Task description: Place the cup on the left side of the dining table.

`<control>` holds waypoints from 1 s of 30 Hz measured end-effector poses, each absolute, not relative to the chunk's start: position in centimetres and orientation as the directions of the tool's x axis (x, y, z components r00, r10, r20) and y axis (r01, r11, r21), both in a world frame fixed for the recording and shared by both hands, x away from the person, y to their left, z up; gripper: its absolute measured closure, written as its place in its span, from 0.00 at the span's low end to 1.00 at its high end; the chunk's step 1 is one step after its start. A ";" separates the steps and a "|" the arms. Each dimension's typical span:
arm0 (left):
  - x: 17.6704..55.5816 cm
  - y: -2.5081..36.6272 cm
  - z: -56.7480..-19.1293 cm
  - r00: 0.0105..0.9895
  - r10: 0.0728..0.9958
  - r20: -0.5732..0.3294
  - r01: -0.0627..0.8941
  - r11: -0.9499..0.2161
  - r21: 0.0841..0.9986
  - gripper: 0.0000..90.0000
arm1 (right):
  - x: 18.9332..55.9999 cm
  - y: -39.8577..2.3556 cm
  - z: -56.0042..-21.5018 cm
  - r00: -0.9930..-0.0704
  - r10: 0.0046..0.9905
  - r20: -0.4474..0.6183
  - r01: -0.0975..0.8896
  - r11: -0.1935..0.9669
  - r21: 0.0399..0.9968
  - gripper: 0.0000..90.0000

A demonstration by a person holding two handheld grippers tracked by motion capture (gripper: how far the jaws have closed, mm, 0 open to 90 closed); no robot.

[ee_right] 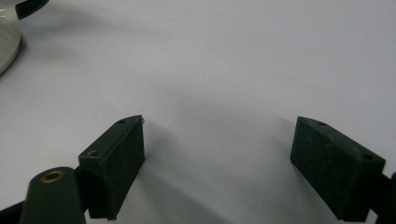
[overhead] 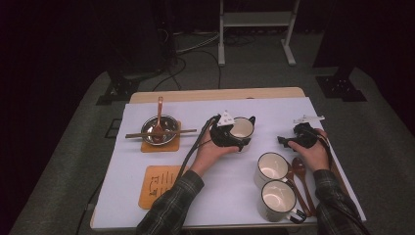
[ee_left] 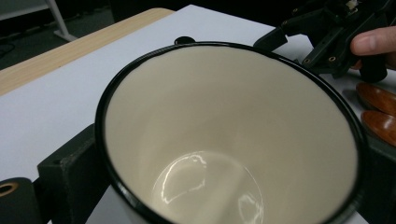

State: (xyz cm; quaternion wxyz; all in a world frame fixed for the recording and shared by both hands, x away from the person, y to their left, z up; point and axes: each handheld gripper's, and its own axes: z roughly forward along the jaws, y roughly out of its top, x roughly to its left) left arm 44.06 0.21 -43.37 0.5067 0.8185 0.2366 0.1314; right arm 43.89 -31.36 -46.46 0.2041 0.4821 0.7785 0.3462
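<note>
A white enamel mug [overhead: 241, 127] with a black rim stands at the middle of the white sheet, and my left gripper [overhead: 246, 132] is shut on it. In the left gripper view the mug [ee_left: 224, 130] is empty, with one black jaw on each side of its wall. My right gripper [overhead: 283, 141] hovers low over bare sheet to the mug's right, pointing left. Its jaws stand wide apart in the right gripper view, so the right gripper [ee_right: 217, 154] is open with nothing between them. The held mug's edge [ee_right: 7, 42] shows at the top left there.
Two more white mugs [overhead: 271, 166] [overhead: 276, 198] stand front right beside several wooden spoons [overhead: 299, 171]. At the left a metal bowl [overhead: 159, 128] with a spoon and chopsticks sits on an orange coaster. A second orange coaster [overhead: 157, 185] lies front left.
</note>
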 end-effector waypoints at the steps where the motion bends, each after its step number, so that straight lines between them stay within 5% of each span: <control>1: 44.1 0.1 -43.5 0.855 0.519 -0.026 0.251 -0.370 0.894 0.02 | 43.9 -31.4 -46.5 -0.452 0.892 0.016 0.609 0.296 0.736 0.18; 30: 44.6 -0.9 -43.2 0.856 0.517 -0.004 0.267 -0.436 0.859 0.04 | 43.9 -31.4 -46.5 -0.451 0.892 0.017 0.609 0.294 0.736 0.18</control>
